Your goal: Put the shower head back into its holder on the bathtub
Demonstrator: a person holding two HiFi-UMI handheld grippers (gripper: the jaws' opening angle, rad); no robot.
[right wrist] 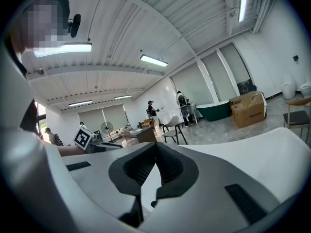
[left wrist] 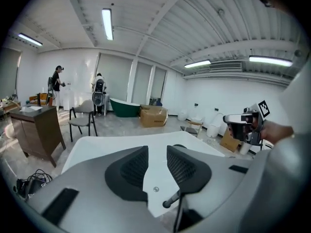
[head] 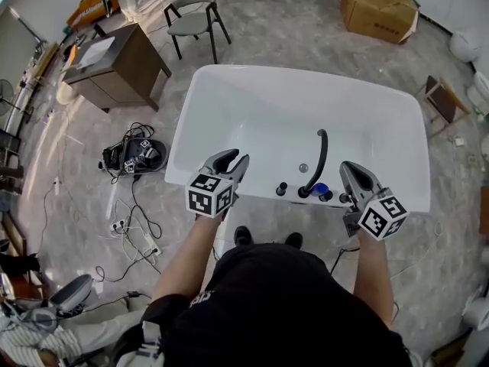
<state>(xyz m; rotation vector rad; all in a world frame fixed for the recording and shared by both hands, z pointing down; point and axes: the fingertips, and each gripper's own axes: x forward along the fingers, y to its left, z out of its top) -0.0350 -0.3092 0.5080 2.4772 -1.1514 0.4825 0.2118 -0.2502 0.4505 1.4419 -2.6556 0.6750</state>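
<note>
A white bathtub (head: 229, 90) lies in front of me in the head view. On its near rim stand black fittings: a slim curved black piece (head: 318, 159) arches up over the basin, and I cannot tell whether it is the shower head or a spout. Small black knobs (head: 281, 189) and something blue (head: 320, 190) sit at its base. My left gripper (head: 231, 157) hovers open over the rim left of the fittings, empty. My right gripper (head: 348, 167) is shut on nothing, just right of them. The tub (left wrist: 116, 142) shows beyond the left gripper (left wrist: 156, 154) and past the right gripper (right wrist: 156, 152).
A dark wooden cabinet (head: 118, 63) and a chair (head: 195, 14) stand beyond the tub's far left corner. A cardboard box (head: 378, 10) sits at the back right. Cables and a black device (head: 134, 157) lie on the floor left of the tub. People stand far off (left wrist: 57, 84).
</note>
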